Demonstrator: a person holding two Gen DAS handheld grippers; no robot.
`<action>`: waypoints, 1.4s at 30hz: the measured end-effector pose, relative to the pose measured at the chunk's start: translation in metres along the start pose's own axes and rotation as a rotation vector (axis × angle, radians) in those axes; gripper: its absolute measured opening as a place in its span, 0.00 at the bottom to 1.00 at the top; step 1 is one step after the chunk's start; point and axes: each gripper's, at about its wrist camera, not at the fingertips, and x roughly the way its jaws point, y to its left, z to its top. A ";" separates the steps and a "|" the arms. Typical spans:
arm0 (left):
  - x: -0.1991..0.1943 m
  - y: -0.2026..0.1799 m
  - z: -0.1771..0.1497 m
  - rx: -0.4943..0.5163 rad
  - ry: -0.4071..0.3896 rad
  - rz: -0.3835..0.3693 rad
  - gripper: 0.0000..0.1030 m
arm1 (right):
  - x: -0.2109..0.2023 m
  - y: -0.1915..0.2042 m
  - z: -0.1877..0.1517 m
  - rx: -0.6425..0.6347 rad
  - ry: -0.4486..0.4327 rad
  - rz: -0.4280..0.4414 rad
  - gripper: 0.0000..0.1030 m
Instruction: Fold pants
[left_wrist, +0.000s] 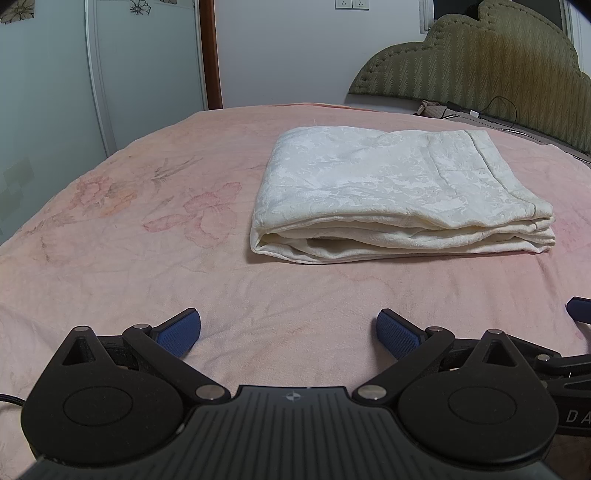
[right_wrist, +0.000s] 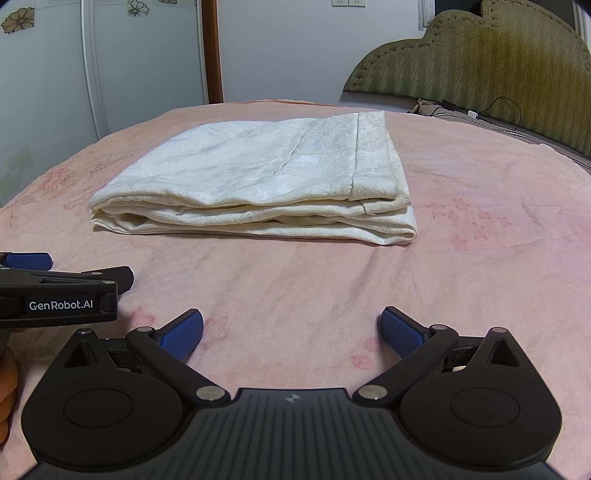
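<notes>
On the pink bed (left_wrist: 110, 258), left wrist view: cream pants (left_wrist: 399, 192) lie as a flat, layered bundle, so I judge the folding done or nearly so; my left gripper (left_wrist: 288, 332) hangs empty with jaws spread, well short of them, pants ahead and slightly right. Right wrist view: the pants (right_wrist: 258, 173) sit ahead and slightly left of my right gripper (right_wrist: 291, 332), likewise spread and empty, apart from the cloth.

Left hand-held gripper (left_wrist: 289, 332) and right hand-held gripper (right_wrist: 291, 330) sit low and level, side by side, both pointing forward. Each has its blue-padded fingers (right_wrist: 184, 332) spread wide apart, gripping nothing. The left one's body shows at the right camera's left edge.
</notes>
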 end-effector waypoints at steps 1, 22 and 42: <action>0.000 0.000 0.000 0.001 0.000 0.001 1.00 | 0.000 0.000 0.000 0.000 0.000 0.000 1.00; 0.000 0.000 0.000 0.001 -0.001 0.001 1.00 | -0.003 -0.008 -0.001 0.084 -0.027 0.006 1.00; 0.000 0.000 0.000 0.001 -0.001 0.001 1.00 | 0.001 0.004 0.000 0.018 0.002 -0.045 1.00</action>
